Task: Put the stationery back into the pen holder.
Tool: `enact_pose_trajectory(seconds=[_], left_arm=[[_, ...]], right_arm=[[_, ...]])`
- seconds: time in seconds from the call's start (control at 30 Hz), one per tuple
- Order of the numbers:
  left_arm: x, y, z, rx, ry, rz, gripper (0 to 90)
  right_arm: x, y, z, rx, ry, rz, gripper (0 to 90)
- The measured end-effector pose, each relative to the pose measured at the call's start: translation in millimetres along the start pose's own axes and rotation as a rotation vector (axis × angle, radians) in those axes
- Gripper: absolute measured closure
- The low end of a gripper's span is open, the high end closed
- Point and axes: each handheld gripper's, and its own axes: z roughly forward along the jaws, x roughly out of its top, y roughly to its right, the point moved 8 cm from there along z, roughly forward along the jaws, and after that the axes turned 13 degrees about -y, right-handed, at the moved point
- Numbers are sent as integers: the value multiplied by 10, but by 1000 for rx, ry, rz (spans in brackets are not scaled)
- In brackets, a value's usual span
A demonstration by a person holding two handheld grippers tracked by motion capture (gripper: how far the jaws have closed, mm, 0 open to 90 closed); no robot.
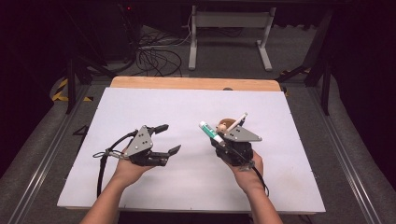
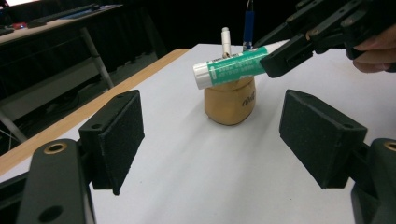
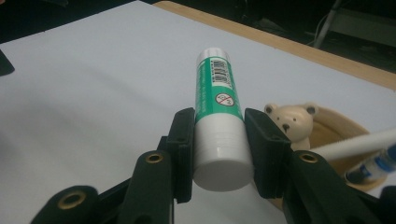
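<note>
Green glue stick (image 3: 216, 109) pinched in right gripper (image 3: 218, 140) beside tan pen holder (image 2: 230, 100); left gripper (image 2: 231, 135) spread, idle. Tip upright, lower between pens.

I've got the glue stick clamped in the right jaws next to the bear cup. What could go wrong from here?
1. The right gripper holds the glue stick near one end, so it may pivot or slip.
2. The cup already holds a white pen and a blue pen; the stick might knock them.
3. A sideways push may tip the cup.
</note>
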Motion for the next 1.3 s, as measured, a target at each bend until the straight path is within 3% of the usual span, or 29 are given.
enact_pose_trajectory(seconds=[0.27, 0.6, 0.93, 1.3], left_arm=[[16, -41, 95, 32, -30, 13, 195], [103, -36, 192, 55, -71, 89, 177], [149, 12, 341, 97, -134, 219, 203], [189, 93, 513, 183, -208, 420, 283]], right_arm=[[190, -17, 43, 39, 5, -46, 657], [161, -75, 70, 88, -27, -87, 656], [151, -126, 77, 110, -47, -97, 656], [138, -178, 81, 135, -65, -105, 656]])
